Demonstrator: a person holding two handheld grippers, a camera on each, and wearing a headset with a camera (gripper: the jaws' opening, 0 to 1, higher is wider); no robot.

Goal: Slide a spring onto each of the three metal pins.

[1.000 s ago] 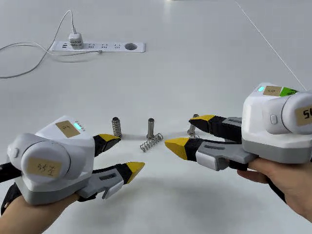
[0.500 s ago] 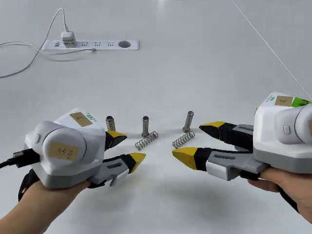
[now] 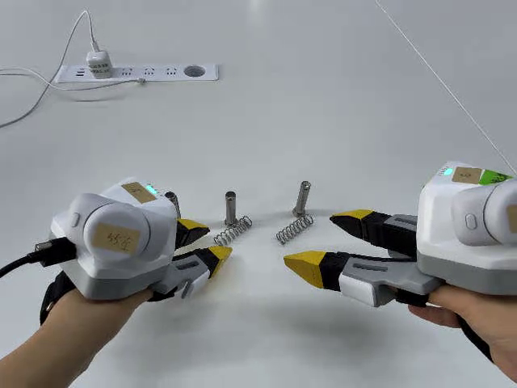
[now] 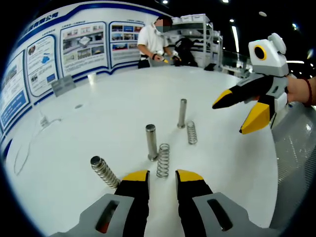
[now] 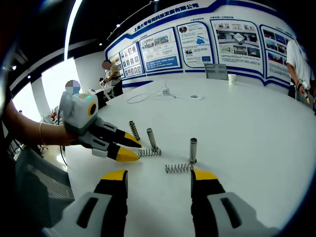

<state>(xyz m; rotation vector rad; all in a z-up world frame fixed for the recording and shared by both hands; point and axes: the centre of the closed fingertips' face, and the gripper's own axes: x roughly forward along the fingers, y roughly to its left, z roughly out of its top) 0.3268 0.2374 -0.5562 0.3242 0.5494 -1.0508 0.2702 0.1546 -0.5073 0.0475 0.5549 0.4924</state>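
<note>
Three metal pins stand in a row on the white table. The left pin point(image 4: 103, 171) wears a spring and is half hidden behind my left gripper in the head view. The middle pin point(image 3: 231, 208) and right pin point(image 3: 304, 198) are bare. A loose spring point(image 3: 233, 231) lies at the middle pin's foot, another spring point(image 3: 294, 228) by the right pin. My left gripper point(image 3: 215, 240) is open, its tips just short of the first loose spring point(image 4: 163, 160). My right gripper point(image 3: 313, 238) is wide open and holds nothing, close in front of the second spring point(image 5: 178, 168).
A white power strip point(image 3: 137, 73) with a charger point(image 3: 98, 63) and a cable lies at the far left of the table point(image 3: 339, 97). People stand in the background beyond the table point(image 4: 157, 39).
My right gripper has drawn back from the right pin, leaving a spring lying beside it. My left gripper has moved toward the middle pin's loose spring with its jaws narrower.
</note>
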